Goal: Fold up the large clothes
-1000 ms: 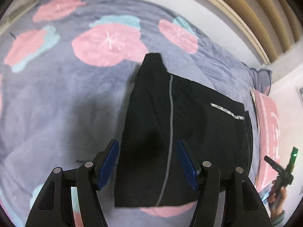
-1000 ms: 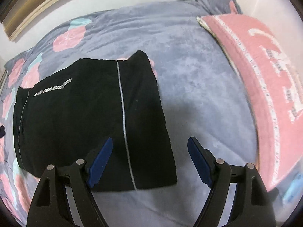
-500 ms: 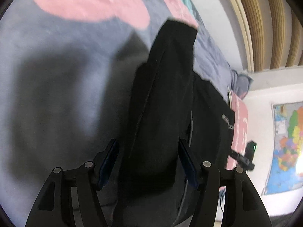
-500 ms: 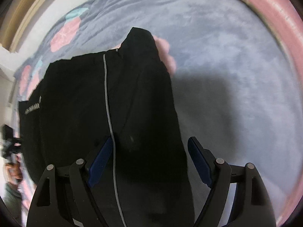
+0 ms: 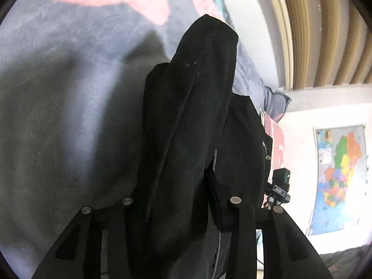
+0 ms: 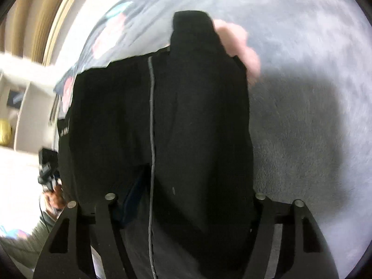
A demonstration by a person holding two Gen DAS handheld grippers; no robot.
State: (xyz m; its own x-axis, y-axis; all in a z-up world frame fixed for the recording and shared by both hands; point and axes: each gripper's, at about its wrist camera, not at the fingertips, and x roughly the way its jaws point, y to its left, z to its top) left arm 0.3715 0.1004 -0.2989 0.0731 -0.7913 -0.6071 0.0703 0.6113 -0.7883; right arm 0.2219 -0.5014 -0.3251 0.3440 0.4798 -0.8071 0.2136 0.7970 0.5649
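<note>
Black fabric fills both claws now! The left gripper point(image 5: 176, 190) has gone from wide apart, hovering over the flat garment, to pinched in on a thick bunched ridge of the black garment point(image 5: 186, 116), its fingers pressed against the cloth on either side. Same story on the other hand: the right gripper point(image 6: 186, 200) was open a second ago and is now clamped on the garment point(image 6: 162, 116), cloth packed between the fingers, grey piping running straight down past the left finger. Out from the claws, the near edge has come up off the grey fleece blanket point(image 5: 58, 116) and stands as a raised fold, while the far part looks to be lying on the bed. The pink pillow point(image 5: 277, 144) sits beyond. To my eye the grab is made at both corners, and the fold-over is what comes next; that bulky bunch could slip or fold unevenly.
</note>
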